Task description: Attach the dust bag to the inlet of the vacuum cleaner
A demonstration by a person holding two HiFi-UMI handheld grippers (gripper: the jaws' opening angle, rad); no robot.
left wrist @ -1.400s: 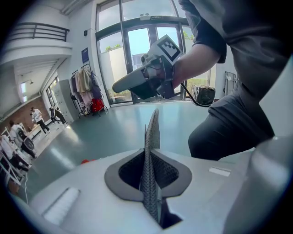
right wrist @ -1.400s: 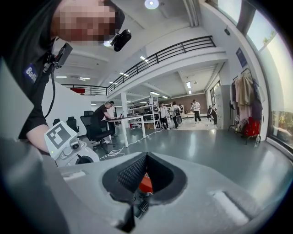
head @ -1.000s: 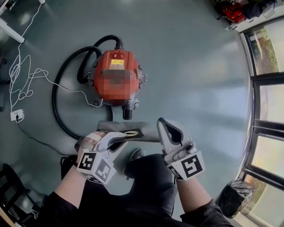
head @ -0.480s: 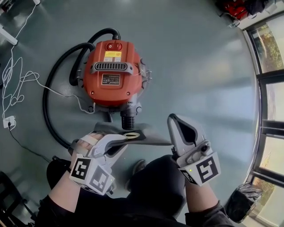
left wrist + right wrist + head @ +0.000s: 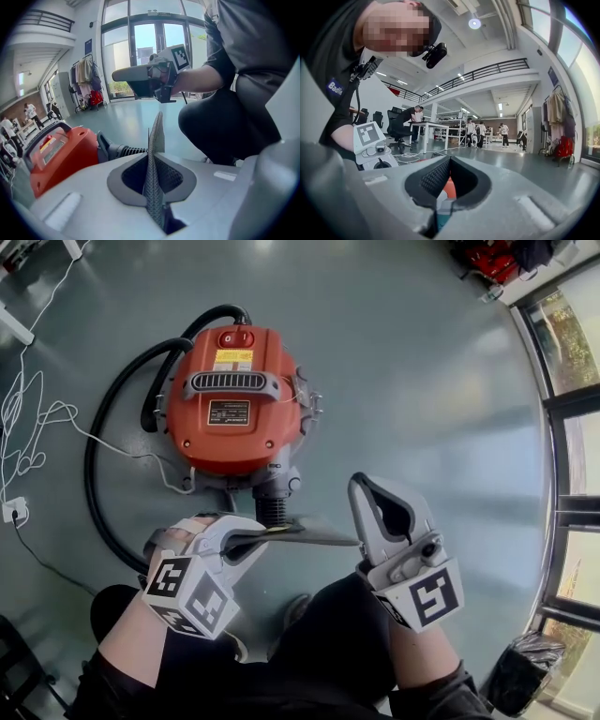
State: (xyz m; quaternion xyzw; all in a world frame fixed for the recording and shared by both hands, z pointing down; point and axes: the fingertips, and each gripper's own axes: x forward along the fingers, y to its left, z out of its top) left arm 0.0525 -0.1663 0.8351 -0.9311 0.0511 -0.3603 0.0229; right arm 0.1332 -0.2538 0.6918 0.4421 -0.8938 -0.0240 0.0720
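The red vacuum cleaner (image 5: 230, 413) stands on the floor with its ribbed black inlet (image 5: 271, 509) pointing toward me. A flat grey dust bag (image 5: 314, 532) hangs almost edge-on right at the inlet's end. My left gripper (image 5: 267, 534) is shut on the bag's left part by its collar. In the left gripper view the mesh fabric (image 5: 157, 136) stands pinched between the jaws of that gripper (image 5: 151, 161), with the inlet (image 5: 124, 151) just behind. My right gripper (image 5: 361, 486) is shut, nothing visible between its pads (image 5: 433, 180). The bag's right edge lies against its side.
A black hose (image 5: 103, 484) loops round the vacuum's left side, and a white cable (image 5: 37, 423) trails over the floor beyond it. My knees in black trousers (image 5: 328, 634) are just behind the grippers. Windows run along the right, with a dark bag (image 5: 525, 662) below them.
Both grippers have sunk with the bag and closed in on the vacuum. The bag's collar, earlier short of the inlet, now sits at its end.
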